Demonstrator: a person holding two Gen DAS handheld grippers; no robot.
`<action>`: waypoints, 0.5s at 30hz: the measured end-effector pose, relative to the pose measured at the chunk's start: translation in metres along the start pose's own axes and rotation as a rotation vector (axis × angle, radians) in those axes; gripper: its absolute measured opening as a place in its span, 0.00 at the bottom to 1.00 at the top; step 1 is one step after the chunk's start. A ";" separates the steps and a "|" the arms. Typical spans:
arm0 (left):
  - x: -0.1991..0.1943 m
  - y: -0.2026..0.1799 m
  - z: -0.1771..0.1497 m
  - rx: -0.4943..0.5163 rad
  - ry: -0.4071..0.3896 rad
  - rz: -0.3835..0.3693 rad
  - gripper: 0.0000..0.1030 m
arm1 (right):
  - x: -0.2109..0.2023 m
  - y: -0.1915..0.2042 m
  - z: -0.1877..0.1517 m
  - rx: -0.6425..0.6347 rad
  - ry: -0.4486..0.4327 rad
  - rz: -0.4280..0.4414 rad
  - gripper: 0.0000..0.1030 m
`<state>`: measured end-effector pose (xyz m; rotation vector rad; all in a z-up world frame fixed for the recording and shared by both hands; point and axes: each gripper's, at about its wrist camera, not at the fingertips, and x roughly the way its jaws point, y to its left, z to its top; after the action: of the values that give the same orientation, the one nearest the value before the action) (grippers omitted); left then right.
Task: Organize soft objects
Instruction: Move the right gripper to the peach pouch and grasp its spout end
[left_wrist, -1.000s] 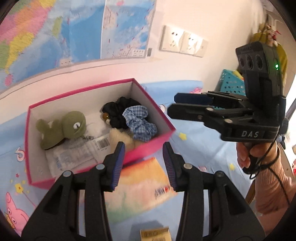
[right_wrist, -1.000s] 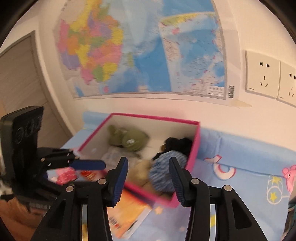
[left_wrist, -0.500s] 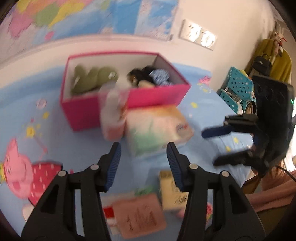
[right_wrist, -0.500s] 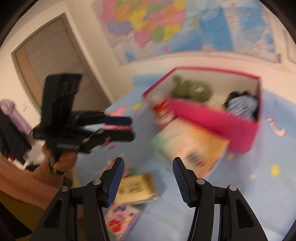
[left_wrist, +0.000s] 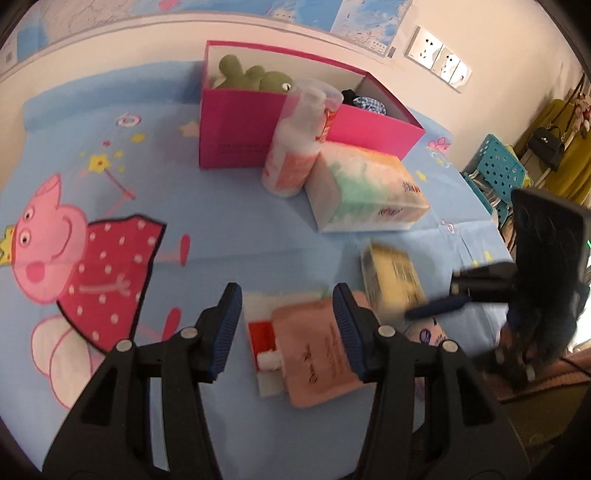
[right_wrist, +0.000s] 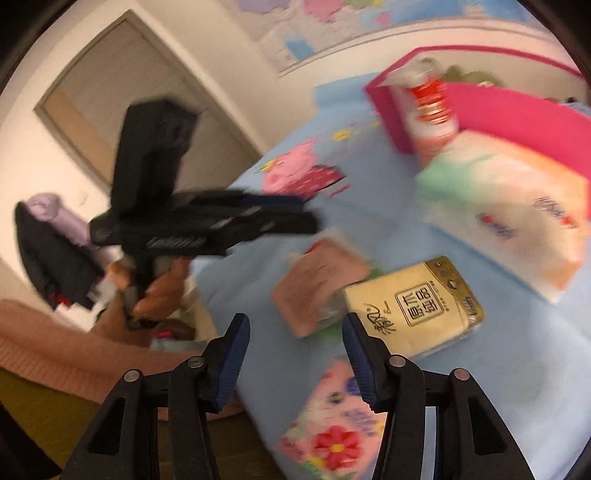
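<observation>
Left wrist view: left gripper (left_wrist: 286, 326) jaws apart, holding nothing, above one flat pink pouch (left_wrist: 317, 354). One magenta cardboard box (left_wrist: 240, 129) holds one green plush frog (left_wrist: 255, 75). One clear wipes cylinder (left_wrist: 295, 144), one soft tissue pack (left_wrist: 365, 192) stand before box.

Right wrist view: right gripper (right_wrist: 295, 356) jaws apart, having just narrowed slightly, empty, near one yellow tissue packet (right_wrist: 413, 306); blurred floral packet (right_wrist: 332, 424) below.

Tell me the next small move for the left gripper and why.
Probably lower the left gripper onto the pink packet and close. Its jaws stand open with nothing between the pads, the packet lies flat on the blue sheet just beyond them, and the pink box already holds the soft toys.
</observation>
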<state>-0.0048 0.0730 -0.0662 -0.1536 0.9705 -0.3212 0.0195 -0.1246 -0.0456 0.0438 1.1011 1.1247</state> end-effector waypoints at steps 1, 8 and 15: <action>-0.001 0.002 -0.004 -0.005 0.003 -0.004 0.52 | -0.001 -0.004 0.001 0.017 -0.003 -0.034 0.51; -0.001 0.002 -0.020 0.003 0.039 -0.050 0.52 | 0.000 -0.014 0.007 0.062 -0.015 -0.069 0.51; 0.002 -0.003 -0.032 0.022 0.071 -0.078 0.52 | 0.023 -0.005 0.013 0.043 0.003 -0.036 0.42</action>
<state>-0.0307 0.0696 -0.0847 -0.1612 1.0321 -0.4115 0.0320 -0.1042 -0.0571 0.0552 1.1248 1.0697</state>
